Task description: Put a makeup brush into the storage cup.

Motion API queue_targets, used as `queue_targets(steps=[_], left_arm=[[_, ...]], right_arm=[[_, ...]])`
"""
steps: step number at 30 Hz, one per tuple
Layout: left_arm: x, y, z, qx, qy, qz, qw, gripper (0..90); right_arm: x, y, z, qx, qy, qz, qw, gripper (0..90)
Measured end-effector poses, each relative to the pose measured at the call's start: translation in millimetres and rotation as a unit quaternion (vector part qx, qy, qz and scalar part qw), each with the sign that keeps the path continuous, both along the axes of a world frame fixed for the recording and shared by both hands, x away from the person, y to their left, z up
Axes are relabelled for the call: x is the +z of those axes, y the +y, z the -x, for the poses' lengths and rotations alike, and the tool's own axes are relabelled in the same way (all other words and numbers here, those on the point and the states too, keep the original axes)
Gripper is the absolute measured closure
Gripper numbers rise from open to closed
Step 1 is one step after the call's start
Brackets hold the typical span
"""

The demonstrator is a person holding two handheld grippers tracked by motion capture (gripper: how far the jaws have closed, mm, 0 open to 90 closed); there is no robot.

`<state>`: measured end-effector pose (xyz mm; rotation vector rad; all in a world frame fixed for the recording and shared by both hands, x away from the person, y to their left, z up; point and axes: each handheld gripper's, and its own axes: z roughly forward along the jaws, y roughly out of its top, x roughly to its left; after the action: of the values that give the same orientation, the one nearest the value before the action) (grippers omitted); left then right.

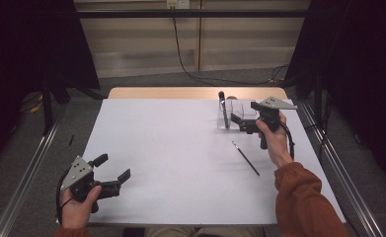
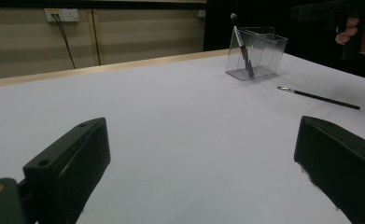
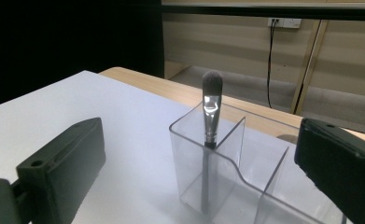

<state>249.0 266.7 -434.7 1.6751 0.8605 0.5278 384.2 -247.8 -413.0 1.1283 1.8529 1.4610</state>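
White table (image 1: pixel 180 163) across the middle of the high view, clear plastic holder (image 1: pixel 235 114) at upper right, split into compartments. Thick makeup brush (image 3: pixel 211 135) upright in the holder's nearest corner compartment in the right gripper view, bristles up. Thin dark brush (image 1: pixel 245 158) flat on the table, just below the holder, right of centre. Right gripper (image 1: pixel 239 120) beside the holder, jaws wide apart, nothing between them. Left gripper (image 1: pixel 112 168) low at lower left, jaws likewise spread and empty, well apart from everything. Thin brush probably light, stiff, smooth and prone to rolling; best pinched mid-handle, across its length. Holder likely light, slick, easily tipped; worth steadying by a wall.
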Motion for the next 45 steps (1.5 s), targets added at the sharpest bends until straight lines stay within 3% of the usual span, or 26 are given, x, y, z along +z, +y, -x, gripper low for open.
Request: queue_targets(steps=[16, 26, 43, 45], left_arm=[[0.5, 0.9, -0.1, 0.001, -0.003, 0.0, 1.0, 3.7], [0.3, 1.0, -0.4, 0.003, -0.003, 0.002, 1.0, 3.6], [0.8, 1.0, 0.2, 0.002, -0.01, -0.001, 1.0, 3.6], [0.7, 0.9, 0.5, 0.001, -0.009, -0.001, 1.0, 3.6]], right_arm=[[0.7, -7.5, 24.4, 0.003, -0.01, -0.009, 0.9999, 2.0], [4.0, -11.0, 47.5, 0.004, -0.023, 0.0, 0.9997, 2.2], [0.7, -23.6, 85.4, -0.002, -0.023, 0.003, 0.9997, 2.7], [1.5, -25.4, 94.2, -0.004, -0.029, -0.011, 0.9995, 2.8]])
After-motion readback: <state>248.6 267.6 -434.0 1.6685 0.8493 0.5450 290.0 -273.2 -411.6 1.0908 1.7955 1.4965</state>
